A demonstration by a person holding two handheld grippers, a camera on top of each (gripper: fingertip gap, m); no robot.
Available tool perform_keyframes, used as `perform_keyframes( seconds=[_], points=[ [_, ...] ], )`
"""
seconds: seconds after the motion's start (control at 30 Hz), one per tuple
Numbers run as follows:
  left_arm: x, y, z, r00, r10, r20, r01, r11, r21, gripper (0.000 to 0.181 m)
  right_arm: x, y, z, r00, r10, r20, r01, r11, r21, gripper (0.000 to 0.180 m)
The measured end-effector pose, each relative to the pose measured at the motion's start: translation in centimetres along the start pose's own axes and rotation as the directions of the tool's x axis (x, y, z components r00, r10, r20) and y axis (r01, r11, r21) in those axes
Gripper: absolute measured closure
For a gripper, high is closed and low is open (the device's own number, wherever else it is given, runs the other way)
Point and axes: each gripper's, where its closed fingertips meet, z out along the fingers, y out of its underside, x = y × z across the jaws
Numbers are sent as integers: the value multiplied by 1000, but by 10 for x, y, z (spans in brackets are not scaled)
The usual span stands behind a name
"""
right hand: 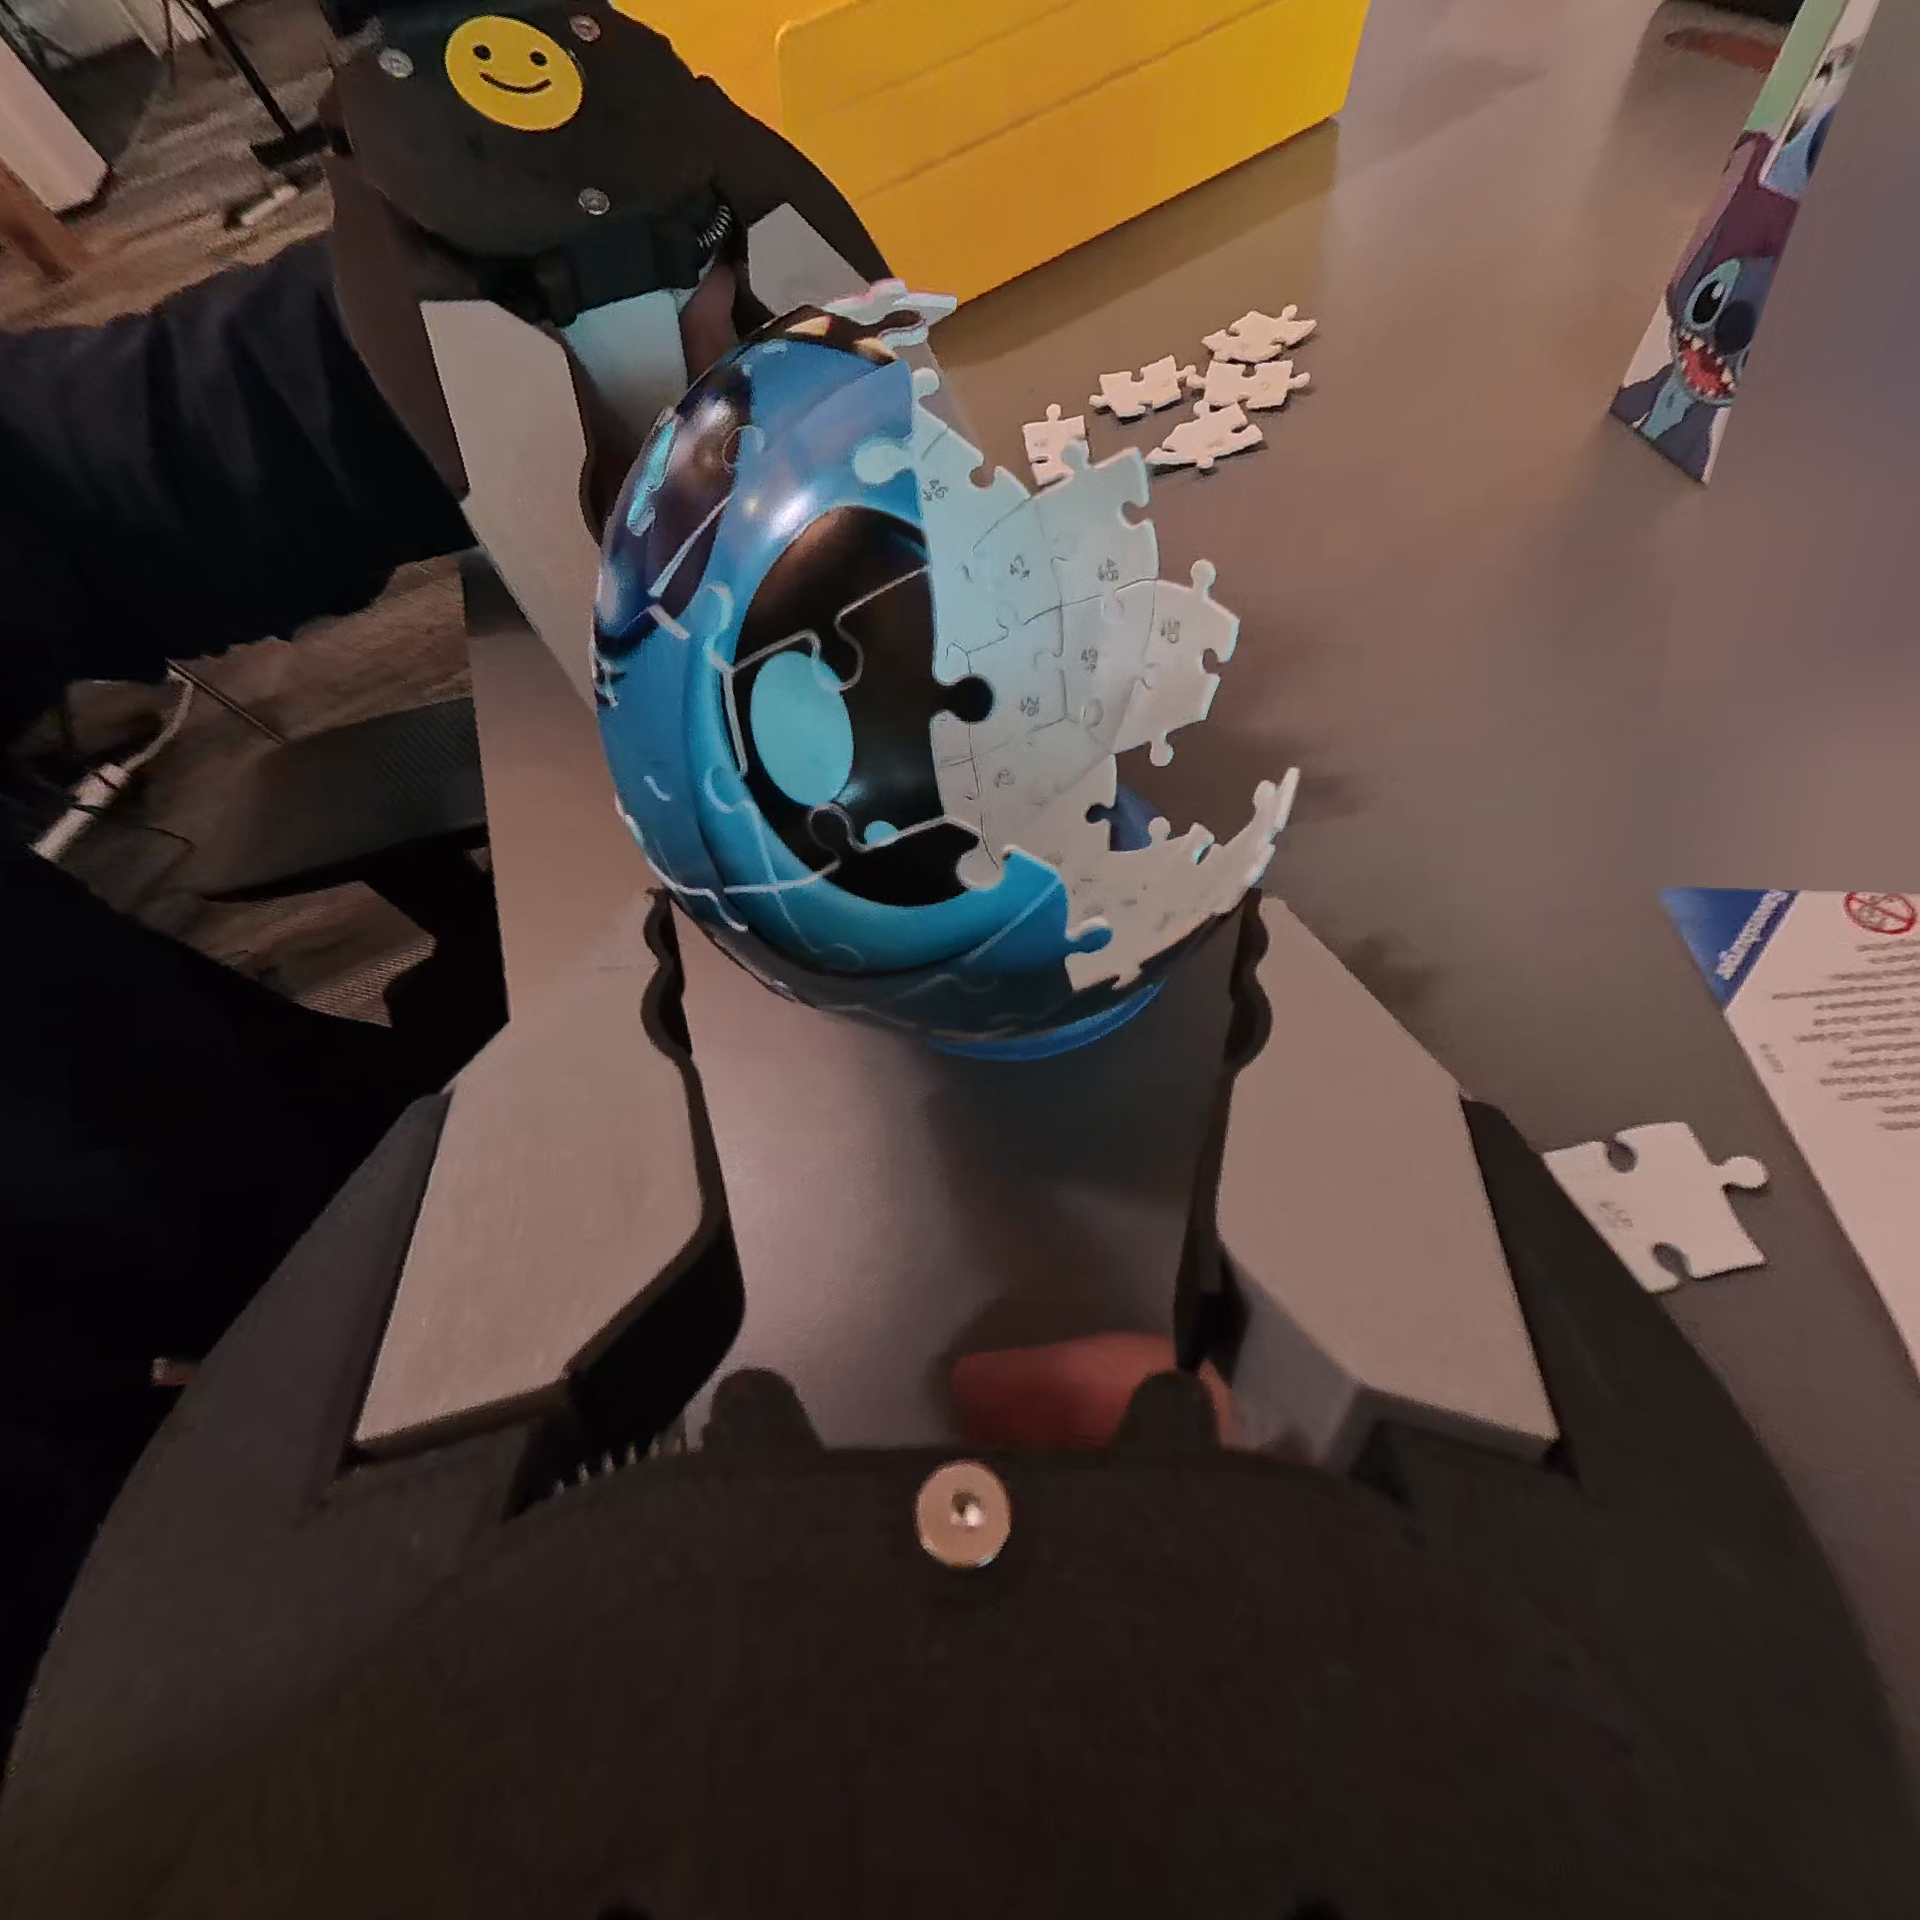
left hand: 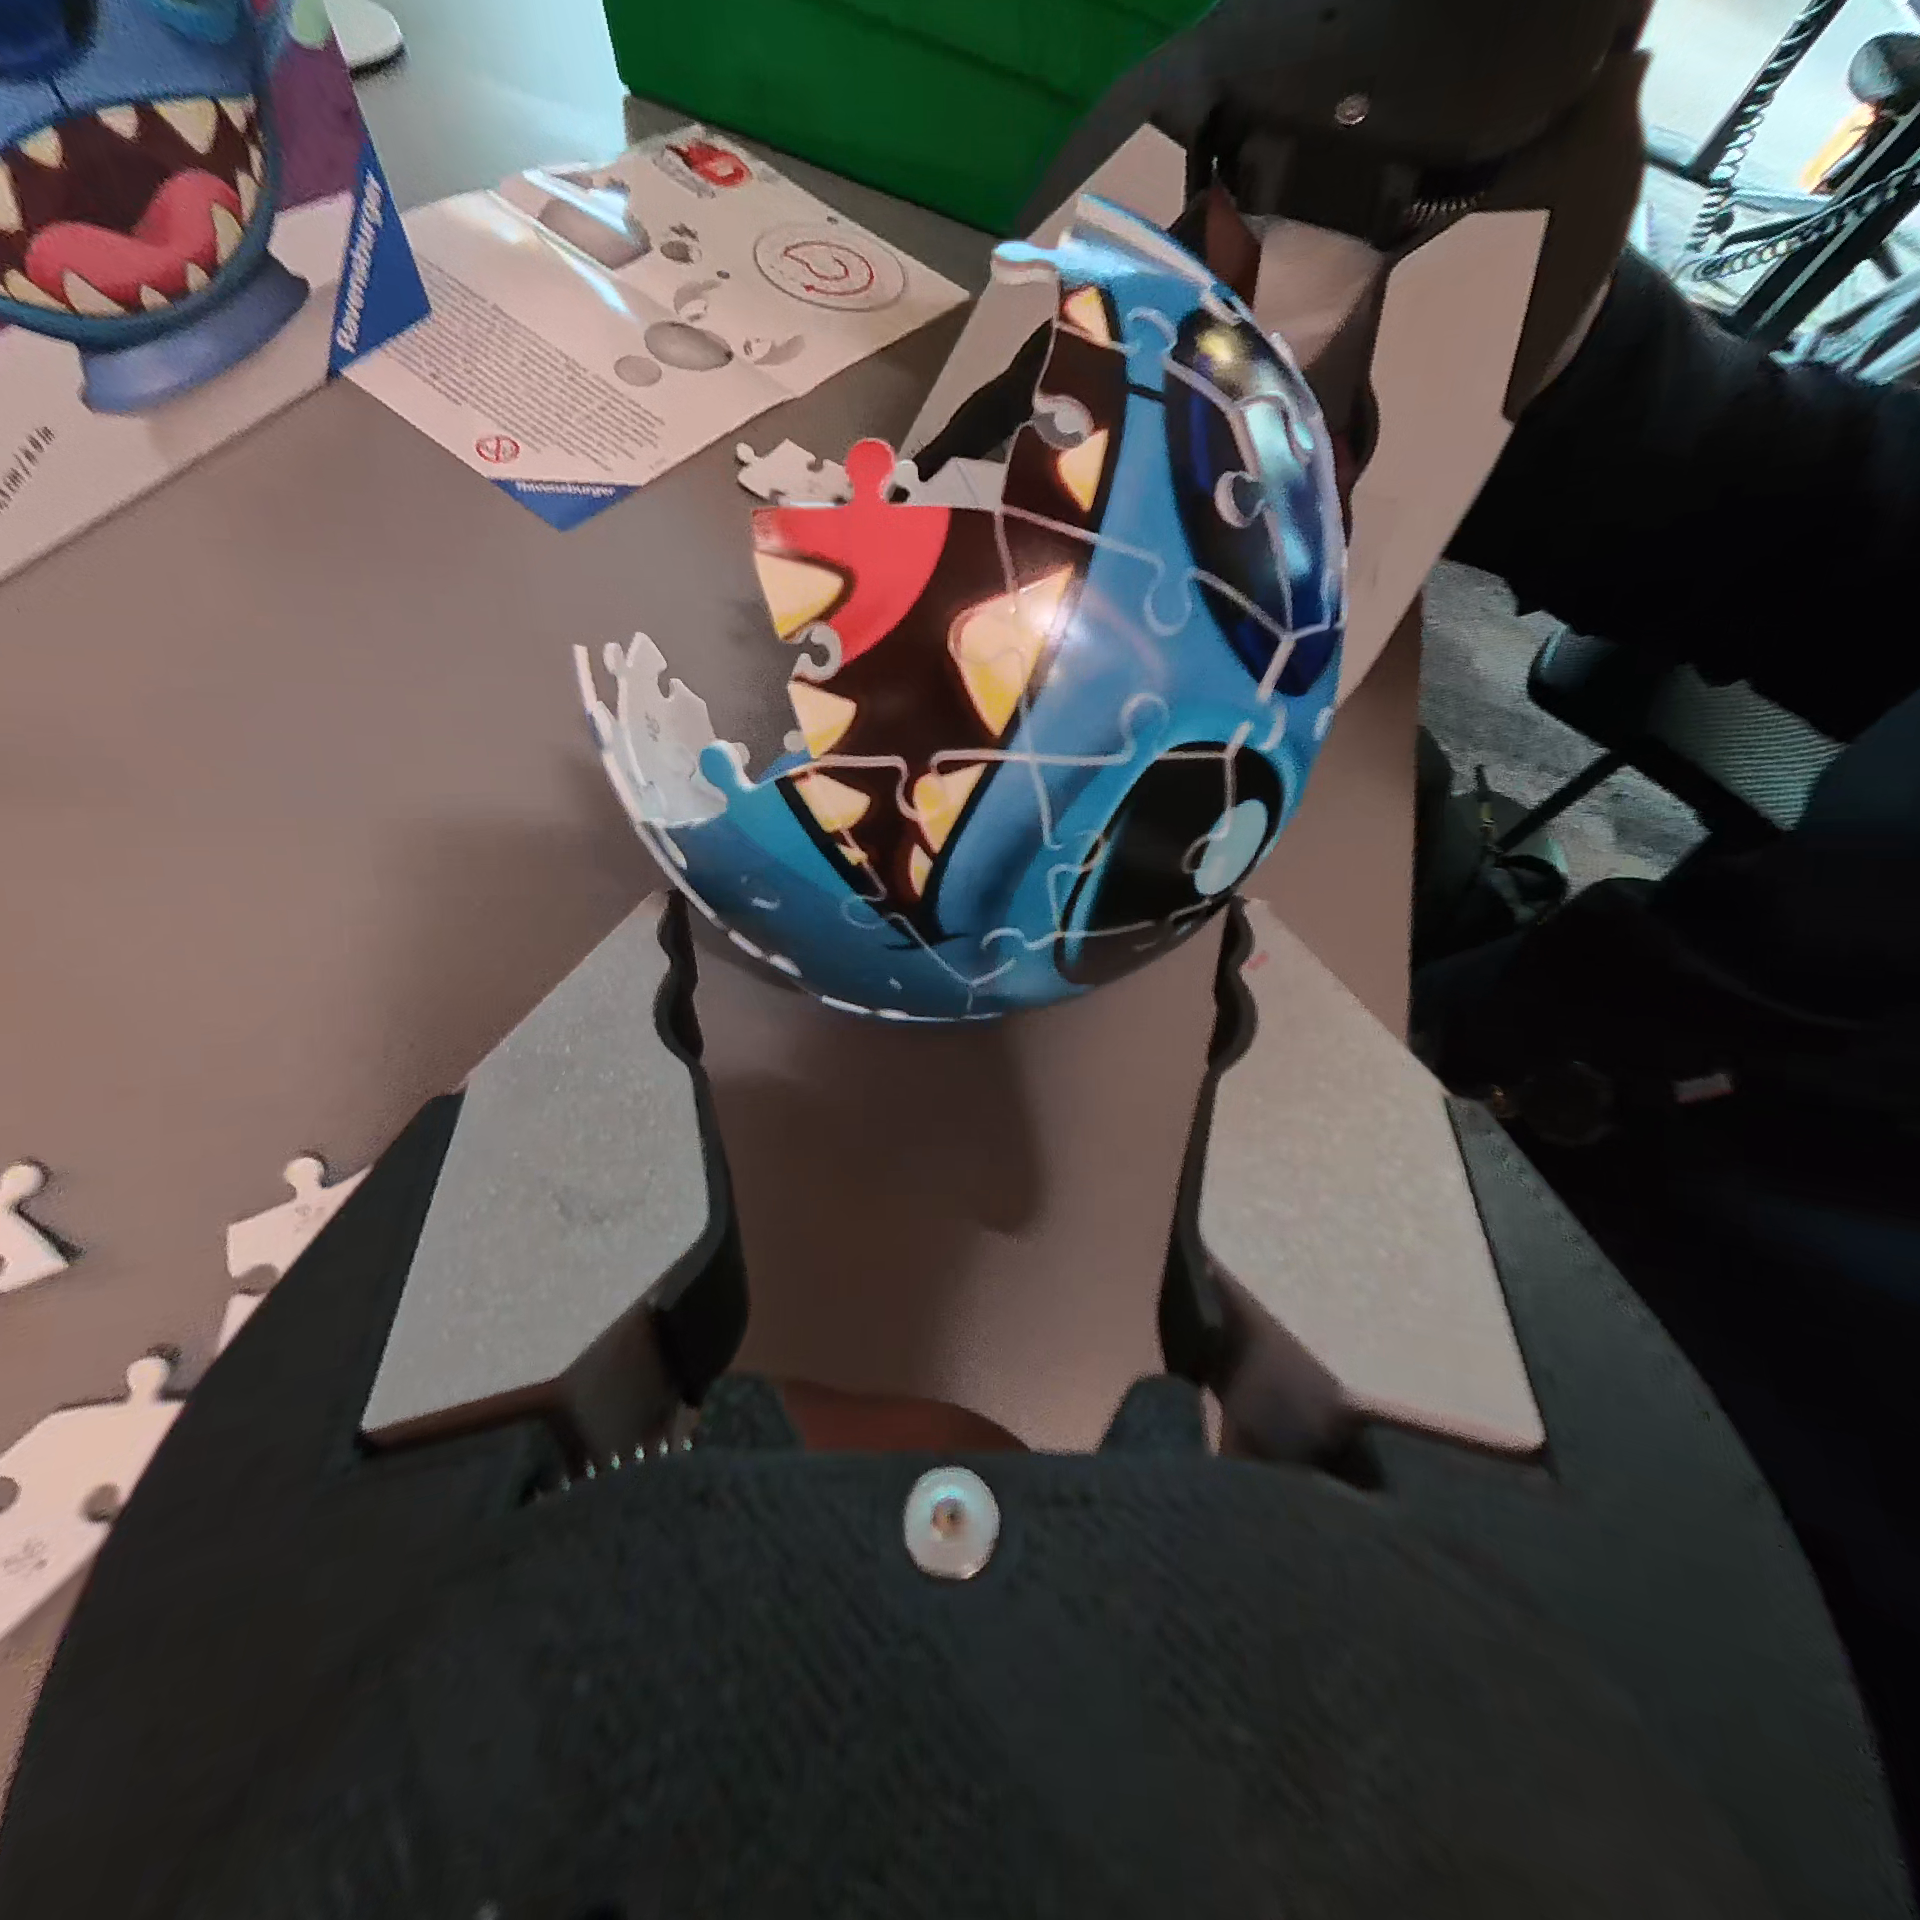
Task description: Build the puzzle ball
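The partly built puzzle ball (left hand: 1049, 665) is a blue shell printed with a toothed mouth and dark eyes, open on one side. It is held above the grey table (left hand: 260, 727). My left gripper (left hand: 951, 935) is shut on its lower edge. In the right wrist view the ball (right hand: 790, 707) shows its white inner faces, and my right gripper (right hand: 956, 925) is shut on it from the opposite side. The left gripper's black body with a yellow smiley sticker (right hand: 514, 62) shows beyond the ball. Loose white pieces (right hand: 1205, 395) lie on the table.
The puzzle box (left hand: 156, 208) stands at the far left and also shows in the right wrist view (right hand: 1745, 260). An instruction sheet (left hand: 665, 312) lies beside it. A green bin (left hand: 883, 94) and a yellow bin (right hand: 1039, 125) stand behind. More pieces (left hand: 104, 1403) and one single piece (right hand: 1652, 1216) lie near.
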Motion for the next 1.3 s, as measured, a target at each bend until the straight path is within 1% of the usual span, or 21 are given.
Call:
perform_keyframes(
  seconds=[0.1, 0.23, 0.33, 0.47, 0.57, 0.67, 0.77, 0.87, 0.93, 1.0, 1.03, 1.1, 1.17, 1.27, 1.3],
  points=[
    [4, 0, -3, 994, -98, -57, 96, 994, -44, 81, -4, 1, 0, 997, 74, 30, -73, 997, -30, 76],
    [4, -4, -6, 969, -216, -118, 210, 976, -66, 81, -5, 1, 0, 983, 175, 63, -170, 982, -77, 76],
    [1, -7, -7, 958, -259, -123, 253, 965, -66, 81, -3, -3, 0, 963, 249, 100, -238, 965, -109, 76],
    [0, -3, -9, 962, -252, -106, 245, 967, -69, 85, -2, 0, 0, 949, 284, 136, -265, 954, -140, 78],
    [2, 4, -9, 971, -223, -84, 218, 974, -67, 93, -4, 6, 1, 956, 262, 133, -246, 961, -128, 80],
    [4, 6, -8, 971, -222, -85, 217, 974, -60, 92, -5, 9, 2, 962, 247, 118, -231, 964, -131, 80],
    [0, 8, -12, 978, -202, -56, 200, 979, -49, 92, -3, 12, -2, 972, 214, 97, -201, 970, -135, 79],
    [-5, 14, -23, 989, -145, -5, 145, 989, -17, 91, 1, 15, -16, 988, 135, 81, -126, 987, -105, 79],
    [-9, 25, -28, 997, -69, 45, 70, 997, -35, 92, 6, 21, -21, 996, 52, 72, -44, 994, -99, 79],
    [-16, 37, -30, 995, 4, 101, 4, 997, -78, 91, 16, 32, -18, 999, -28, 46, 34, 990, -139, 78],
    [-17, 40, -30, 994, 17, 109, -7, 996, -92, 90, 22, 35, -15, 998, -46, 32, 50, 986, -162, 77],
    [-15, 40, -28, 998, 8, 63, -3, 997, -83, 89, 19, 37, -7, 995, -61, 80, 75, 979, -187, 70],
    [-14, 35, -27, 1000, 5, 17, -4, 999, -44, 91, 13, 38, 0, 989, -77, 130, 104, 971, -214, 70],
    [-23, 37, -30, 1000, 15, 14, -14, 999, -34, 92, 11, 47, 9, 982, -98, 161, 139, 953, -269, 69],
    [-28, 40, -31, 999, 20, 27, -19, 999, -41, 92, 11, 47, 10, 982, -97, 165, 138, 956, -260, 70]
  ],
)
